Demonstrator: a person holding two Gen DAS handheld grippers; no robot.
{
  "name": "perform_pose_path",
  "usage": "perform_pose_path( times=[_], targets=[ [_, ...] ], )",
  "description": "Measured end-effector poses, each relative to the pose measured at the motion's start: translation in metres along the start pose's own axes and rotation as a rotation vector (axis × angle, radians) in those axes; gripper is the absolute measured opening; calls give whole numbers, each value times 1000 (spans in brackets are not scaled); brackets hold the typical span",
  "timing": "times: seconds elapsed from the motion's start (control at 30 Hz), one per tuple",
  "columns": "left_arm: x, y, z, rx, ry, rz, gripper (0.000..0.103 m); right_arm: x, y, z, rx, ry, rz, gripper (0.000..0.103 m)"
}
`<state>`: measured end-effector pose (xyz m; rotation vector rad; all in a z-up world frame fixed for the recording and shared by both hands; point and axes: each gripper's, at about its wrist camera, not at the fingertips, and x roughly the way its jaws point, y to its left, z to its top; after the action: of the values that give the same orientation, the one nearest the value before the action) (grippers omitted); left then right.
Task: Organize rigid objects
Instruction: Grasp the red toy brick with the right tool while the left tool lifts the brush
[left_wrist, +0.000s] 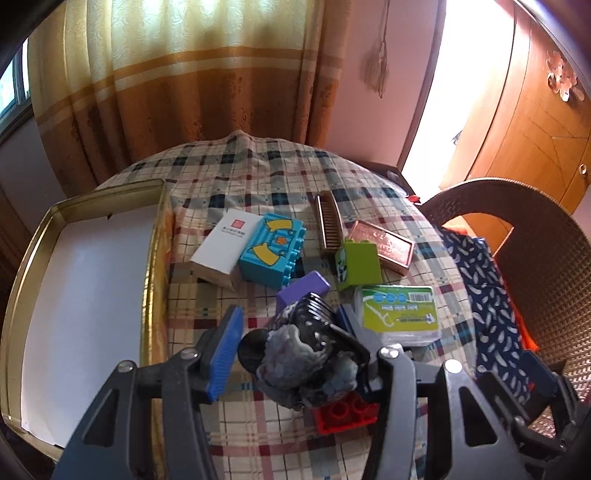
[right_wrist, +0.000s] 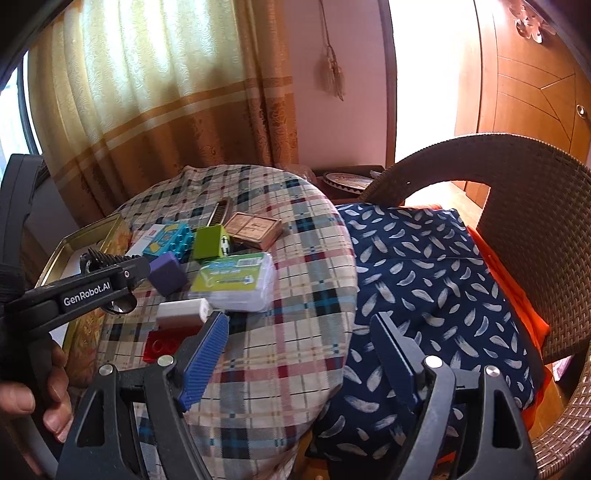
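Between the blue pads of the left gripper (left_wrist: 295, 347), low in the middle of the left wrist view, sits a grey and black toy figure (left_wrist: 303, 354), lumpy, with a ribbed black piece on top; the jaws are drawn in around it and it looks pinched and lifted off the cloth, though the far pad is hidden behind it. I judge it light and hard, a moulded plastic thing with an uneven surface, so a grip across its thick middle should hold better than one on the thin ribbed end, which could twist out. Just under it lies a red brick (left_wrist: 345, 411), and beyond it a purple block (left_wrist: 303, 290), a blue brick (left_wrist: 271, 254), a white box (left_wrist: 223, 247), a green brick (left_wrist: 358, 264) and a clear floss case (left_wrist: 399, 314), all on the plaid cloth (left_wrist: 258, 184). At the left of the frame the gold tin (left_wrist: 159, 236) stands bare inside, the likely place to set the figure. Low in the right wrist view the right gripper (right_wrist: 299, 339) is spread wide with nothing between its jaws, over the edge of the cloth and a feather-print cushion (right_wrist: 424, 266)
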<state>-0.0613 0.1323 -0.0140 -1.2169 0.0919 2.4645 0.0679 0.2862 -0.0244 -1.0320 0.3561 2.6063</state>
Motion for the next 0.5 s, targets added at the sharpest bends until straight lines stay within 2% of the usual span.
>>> perform_pose_path(
  times=[0.07,0.13,0.33,0.5],
  targets=[
    [-12,9,0,-14,-19,-19,52,1,7,-1,-13,6,22,68],
    [-23,19,-2,-16,-40,-12,52,8,15,-4,-15,34,52,66],
    [-45,56,-8,-67,-53,-6,52,39,56,-11,-43,131,154,66],
    [-53,77,-9,-110,-68,-10,52,56,90,-20,-101,179,179,67]
  ],
)
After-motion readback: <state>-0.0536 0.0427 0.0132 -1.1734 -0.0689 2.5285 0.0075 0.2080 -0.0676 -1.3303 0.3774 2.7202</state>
